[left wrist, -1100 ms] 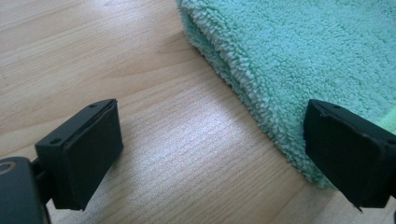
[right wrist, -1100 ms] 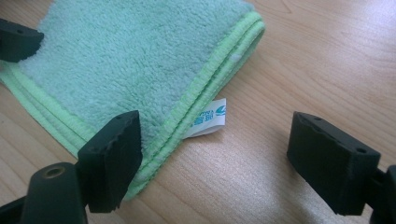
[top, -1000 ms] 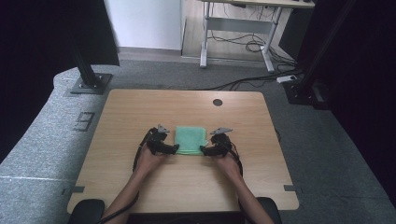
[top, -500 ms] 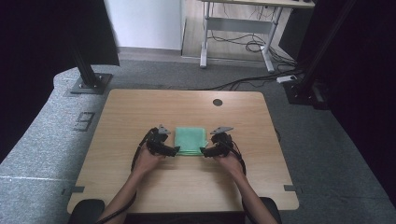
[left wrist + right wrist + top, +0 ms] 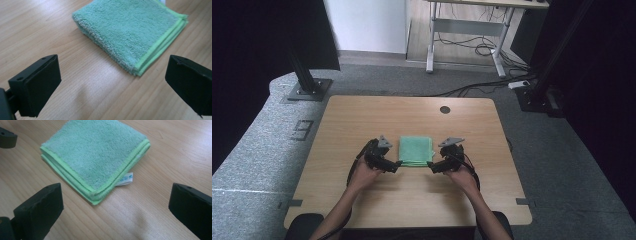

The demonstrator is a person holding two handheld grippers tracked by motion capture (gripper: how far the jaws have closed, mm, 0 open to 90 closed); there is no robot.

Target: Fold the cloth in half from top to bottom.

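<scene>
A green towel (image 5: 416,150) folded into a small square lies flat near the middle of the wooden table (image 5: 362,115). My left gripper (image 5: 396,167) sits at the towel's near left corner, open, with the towel (image 5: 132,32) just ahead of its jaws. My right gripper (image 5: 431,167) rests at the near right corner, also open. In the right gripper view the towel (image 5: 95,155) shows stacked layers with a bright green hem and a small white label (image 5: 125,179) sticking out. A jaw tip of the left gripper (image 5: 7,137) peeks in at that view's top left.
The table has a round cable hole (image 5: 445,109) near its far edge. Grey carpet surrounds the table, with a black stand base (image 5: 306,90) at the far left and another desk's legs and cables (image 5: 462,45) behind.
Both grippers have crept slightly inward to the towel's near corners. The towel has not moved.
</scene>
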